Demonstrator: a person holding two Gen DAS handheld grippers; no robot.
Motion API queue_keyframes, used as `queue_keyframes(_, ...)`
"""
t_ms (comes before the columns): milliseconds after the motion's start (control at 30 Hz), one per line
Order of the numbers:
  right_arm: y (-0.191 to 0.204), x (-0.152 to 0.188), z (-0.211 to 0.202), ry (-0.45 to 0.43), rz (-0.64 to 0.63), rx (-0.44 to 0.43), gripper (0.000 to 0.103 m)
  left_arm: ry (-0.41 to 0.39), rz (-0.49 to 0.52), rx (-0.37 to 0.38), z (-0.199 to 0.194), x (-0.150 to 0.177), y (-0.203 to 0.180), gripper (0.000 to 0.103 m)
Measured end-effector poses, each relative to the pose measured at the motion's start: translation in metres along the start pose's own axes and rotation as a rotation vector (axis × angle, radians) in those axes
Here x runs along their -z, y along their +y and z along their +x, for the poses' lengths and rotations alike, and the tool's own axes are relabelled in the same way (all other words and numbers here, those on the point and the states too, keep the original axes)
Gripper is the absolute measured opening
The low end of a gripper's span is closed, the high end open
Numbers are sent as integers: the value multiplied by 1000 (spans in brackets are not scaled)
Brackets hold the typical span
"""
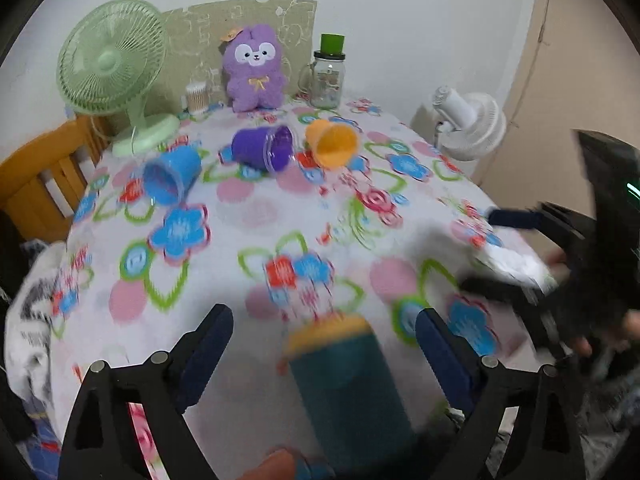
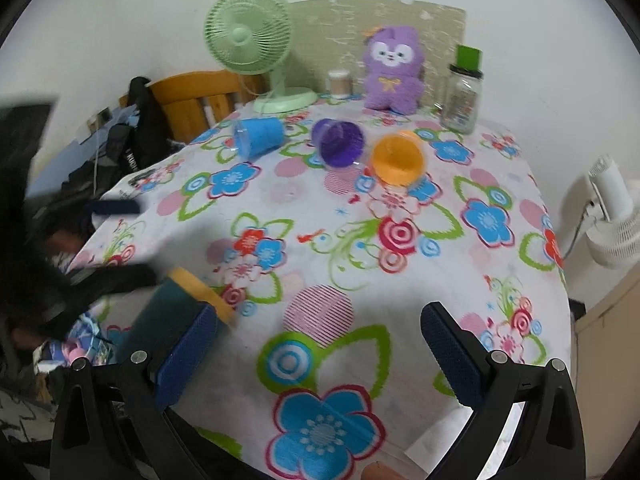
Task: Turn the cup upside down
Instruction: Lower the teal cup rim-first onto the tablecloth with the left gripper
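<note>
The teal cup with a yellow rim (image 1: 348, 384) lies on its side at the worktop's (image 1: 248, 208) near edge, long axis pointing away, between the gaping left tool (image 1: 324, 344), clearly nearer than the open, empty right tool (image 2: 320, 332).

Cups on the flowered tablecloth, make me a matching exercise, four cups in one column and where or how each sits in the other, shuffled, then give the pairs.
Things:
1. blue cup
2. purple cup
3. orange cup
4. teal cup with yellow rim

Places or states:
A. middle of the row of three, on its side
B. between the open fingers of the left gripper
C. on its side, nearest the glass jar
D. on its side, nearest the green fan

Pairs: 1-D, 2-A, 3-C, 4-B
</note>
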State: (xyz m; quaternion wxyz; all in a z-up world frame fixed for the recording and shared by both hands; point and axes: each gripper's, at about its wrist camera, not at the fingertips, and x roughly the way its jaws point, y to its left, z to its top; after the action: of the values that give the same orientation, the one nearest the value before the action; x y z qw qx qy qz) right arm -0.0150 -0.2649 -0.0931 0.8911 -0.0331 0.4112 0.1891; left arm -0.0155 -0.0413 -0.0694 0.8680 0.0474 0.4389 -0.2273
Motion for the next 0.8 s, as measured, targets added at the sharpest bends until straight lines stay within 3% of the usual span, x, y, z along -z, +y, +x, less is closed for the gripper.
queue_keyframes(67, -7, 2, -2, -1, 28, 8, 103, -14, -33, 3, -11, 18, -1, 103)
queue_keyframes(200, -11, 8, -9, -17, 44, -1, 103, -6, -149, -53, -6, 62, -11, 103)
queue_keyframes(300, -10, 11, -12, -19, 45, 5, 103, -46, -155, -145, 7, 84, -21, 103)
queue_keyframes(400, -9, 15, -13, -12, 38, 5, 103, -57, -169, -150, 24, 100, -25, 102)
queue_keyframes(467, -9, 18, -14, -7, 32, 4, 103, -49, -157, -160, 32, 102, -28, 95)
queue_keyframes(533, -10, 19, -15, -4, 32, 11, 103, -45, -152, -165, 38, 102, -30, 73)
queue_keyframes(567, -11, 20, -15, -4, 35, 11, 103, -52, -152, -170, 38, 101, -30, 67)
queue_keyframes(800, -14, 20, -16, -9, 42, 3, 103, -130, -162, -182, 23, 88, -21, 67)
